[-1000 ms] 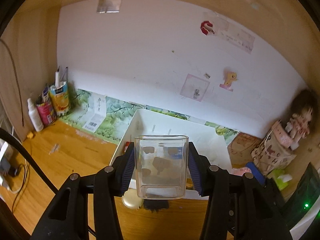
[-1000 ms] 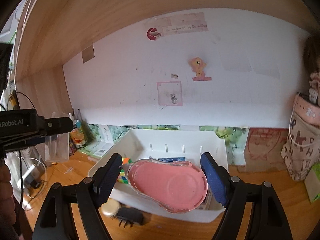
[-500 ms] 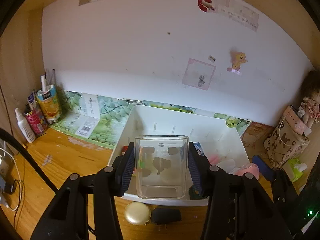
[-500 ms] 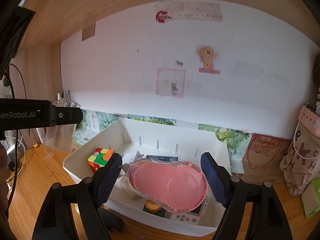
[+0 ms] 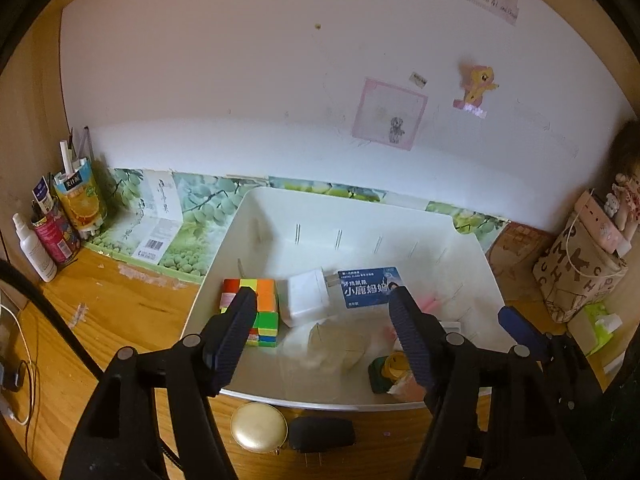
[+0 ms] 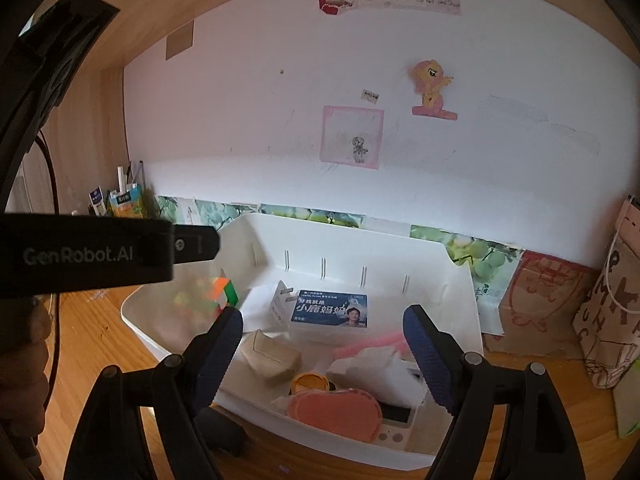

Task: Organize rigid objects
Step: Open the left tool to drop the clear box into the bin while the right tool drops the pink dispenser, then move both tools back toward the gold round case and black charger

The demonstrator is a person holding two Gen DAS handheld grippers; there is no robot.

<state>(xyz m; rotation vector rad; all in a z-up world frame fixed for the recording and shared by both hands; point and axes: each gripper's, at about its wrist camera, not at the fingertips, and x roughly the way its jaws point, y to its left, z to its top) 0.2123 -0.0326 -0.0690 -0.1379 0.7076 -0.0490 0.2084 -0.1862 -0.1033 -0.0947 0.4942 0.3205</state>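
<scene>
A white plastic bin stands on the wooden desk and holds a colourful puzzle cube, a white charger, a blue card box and other small items. My left gripper is open and empty over the bin's near edge; a clear plastic container lies blurred in the bin below it. My right gripper is open and empty over the bin. A pink oval lid rests inside at the front. The cube shows behind the left gripper's body.
On the desk in front of the bin lie a gold round case and a black plug. Pen cups and a spray bottle stand at the far left. Patterned bags stand at the right. A wall closes the back.
Both grippers opened. The clear container left my left gripper and dropped into the bin. The pink lid left my right gripper and lies in the bin's front.
</scene>
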